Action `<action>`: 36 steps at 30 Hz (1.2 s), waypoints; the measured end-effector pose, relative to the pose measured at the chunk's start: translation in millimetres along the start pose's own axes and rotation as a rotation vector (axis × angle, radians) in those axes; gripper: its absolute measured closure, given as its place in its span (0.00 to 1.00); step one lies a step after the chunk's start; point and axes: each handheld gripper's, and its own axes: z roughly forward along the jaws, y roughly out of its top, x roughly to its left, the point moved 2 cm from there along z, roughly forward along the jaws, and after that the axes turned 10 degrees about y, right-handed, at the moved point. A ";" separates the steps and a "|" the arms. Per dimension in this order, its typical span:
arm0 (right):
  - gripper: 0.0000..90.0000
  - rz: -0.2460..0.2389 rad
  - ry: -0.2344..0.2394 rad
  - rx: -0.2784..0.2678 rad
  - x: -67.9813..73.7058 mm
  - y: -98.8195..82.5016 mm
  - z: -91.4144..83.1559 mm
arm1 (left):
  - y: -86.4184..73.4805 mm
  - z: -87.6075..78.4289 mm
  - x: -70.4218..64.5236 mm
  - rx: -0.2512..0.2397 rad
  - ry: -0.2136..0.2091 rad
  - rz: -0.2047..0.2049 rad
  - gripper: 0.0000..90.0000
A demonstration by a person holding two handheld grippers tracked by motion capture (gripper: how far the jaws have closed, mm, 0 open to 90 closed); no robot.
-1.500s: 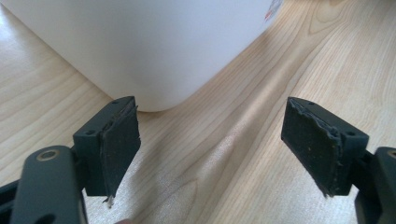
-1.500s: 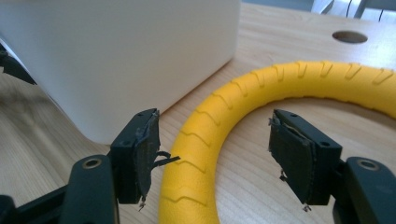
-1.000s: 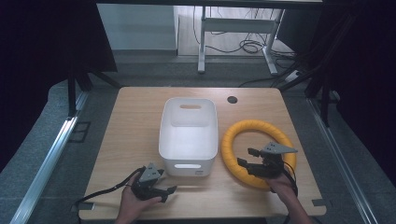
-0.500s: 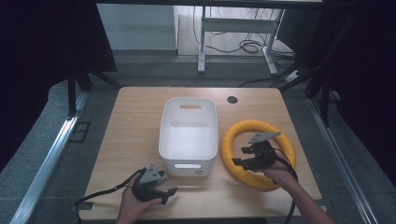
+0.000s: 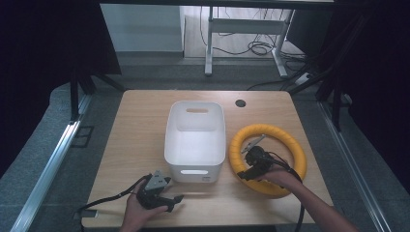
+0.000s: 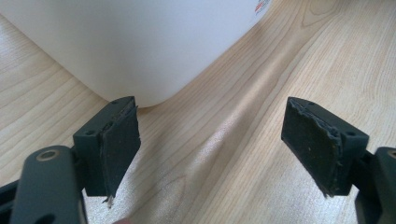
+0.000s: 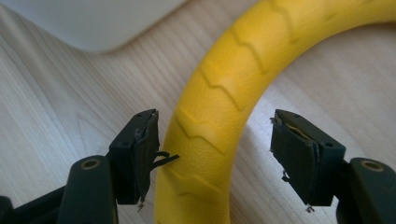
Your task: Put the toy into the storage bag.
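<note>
Yellow ribbed ring (image 5: pixel 267 159) lies flat on the wooden tabletop (image 5: pixel 140 130), just right of the white bin (image 5: pixel 196 140). The right gripper (image 7: pixel 212 158) straddles the ring's near-left arc, its jaws having just been opening; the ring sits between them, close to the left pad with a clear gap at the right one. The left gripper (image 6: pixel 212 149) rests near the bin's front corner, jaws wide apart and holding nothing.
</note>
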 end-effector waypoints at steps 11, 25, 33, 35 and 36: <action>0.38 -0.029 -0.010 0.144 5.2 2.5 13.5 | -0.8 1.0 -0.8 0.007 -0.003 0.001 0.22; 0.50 -0.011 0.014 0.215 4.5 0.8 22.6 | -1.2 3.9 -3.1 0.017 -0.009 0.009 0.22; 0.53 0.042 0.080 0.177 -1.7 -1.5 16.7 | -1.0 3.3 -2.6 0.017 -0.005 0.013 0.22; 0.53 0.048 0.107 0.141 -4.2 -1.5 10.5 | -1.1 3.8 -2.6 0.018 -0.005 0.012 0.22; 0.53 0.053 0.116 0.126 -5.3 -1.0 6.9 | -1.3 4.3 -2.7 0.019 -0.006 0.012 0.22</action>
